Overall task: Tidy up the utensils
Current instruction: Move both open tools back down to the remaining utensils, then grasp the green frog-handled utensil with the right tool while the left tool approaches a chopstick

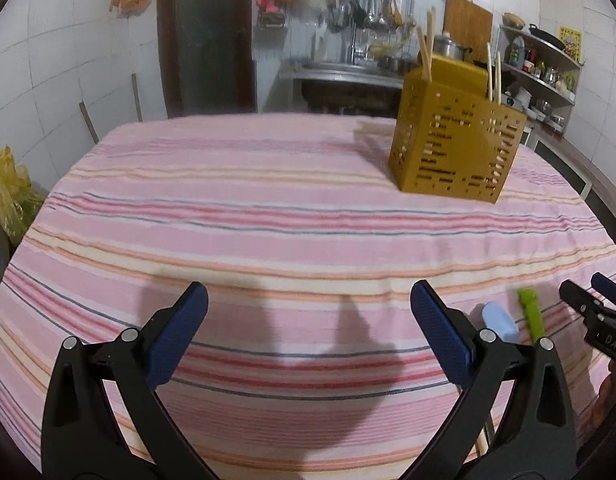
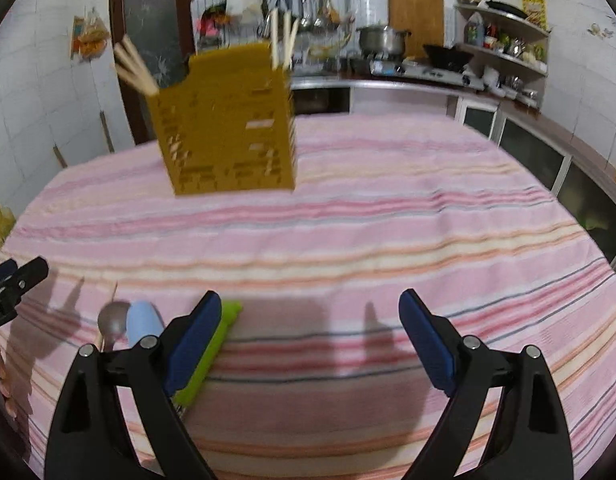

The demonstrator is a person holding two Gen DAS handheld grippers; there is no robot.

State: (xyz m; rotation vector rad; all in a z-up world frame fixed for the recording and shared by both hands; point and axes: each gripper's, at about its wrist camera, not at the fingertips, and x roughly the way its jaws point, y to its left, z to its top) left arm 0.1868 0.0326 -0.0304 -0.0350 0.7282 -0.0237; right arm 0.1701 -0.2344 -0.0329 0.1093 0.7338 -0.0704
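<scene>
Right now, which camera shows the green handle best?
The right wrist view: the green handle lies long across the cloth, only partly hidden by the right tool's finger. The left wrist view shows just its short tip near the frame's right edge.

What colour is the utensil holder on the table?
Mustard yellow, with slotted sides; the utensil holder shows sharpest in the left wrist view.

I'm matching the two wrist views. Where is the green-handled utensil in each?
Left wrist: green-handled utensil at lower right, beyond the right finger, beside the blue handle.
Right wrist: lower left, partly behind the left finger.
Shared landmark: yellow utensil holder.
</scene>
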